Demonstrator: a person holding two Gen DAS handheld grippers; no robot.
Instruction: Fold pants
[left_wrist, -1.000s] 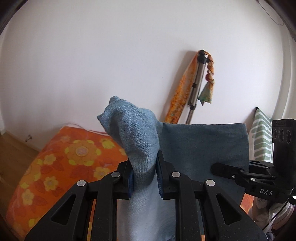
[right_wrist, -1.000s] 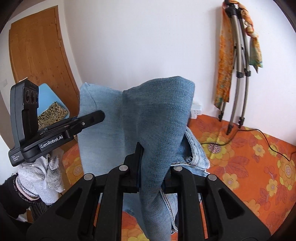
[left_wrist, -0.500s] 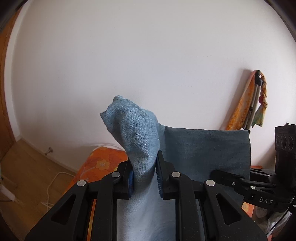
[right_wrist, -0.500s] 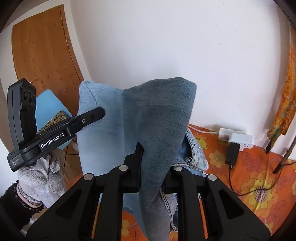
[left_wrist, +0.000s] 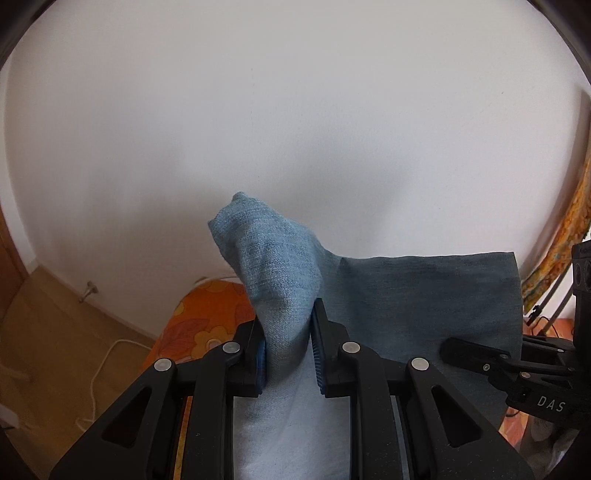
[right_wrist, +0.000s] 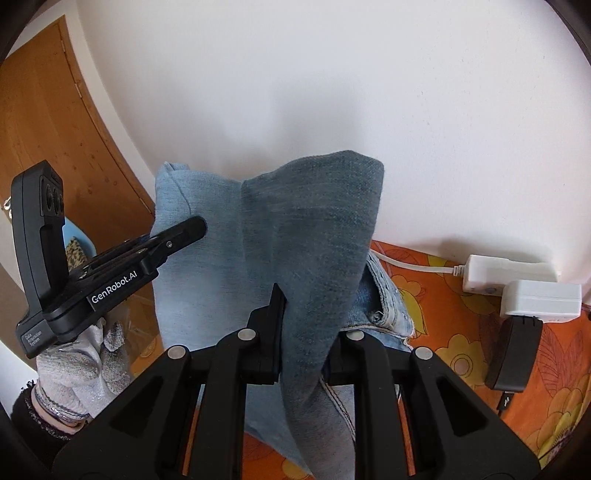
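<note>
While both sets of fingers stay nearly closed, each pinches a bunched fold of the faded blue denim pants (left_wrist: 280, 280), held up in front of a white wall. At the lower centre of the left wrist view, the left gripper (left_wrist: 288, 350) clamps pale woven cloth between blue pads. At the lower centre of the right wrist view, the right gripper (right_wrist: 306, 332) clamps darker denim, the stitched waistband hanging beside it above an orange flowered cover (right_wrist: 461, 332). Readable writing: "GenRobot.AI" on the left gripper's body, "DAS" on the right's.
</note>
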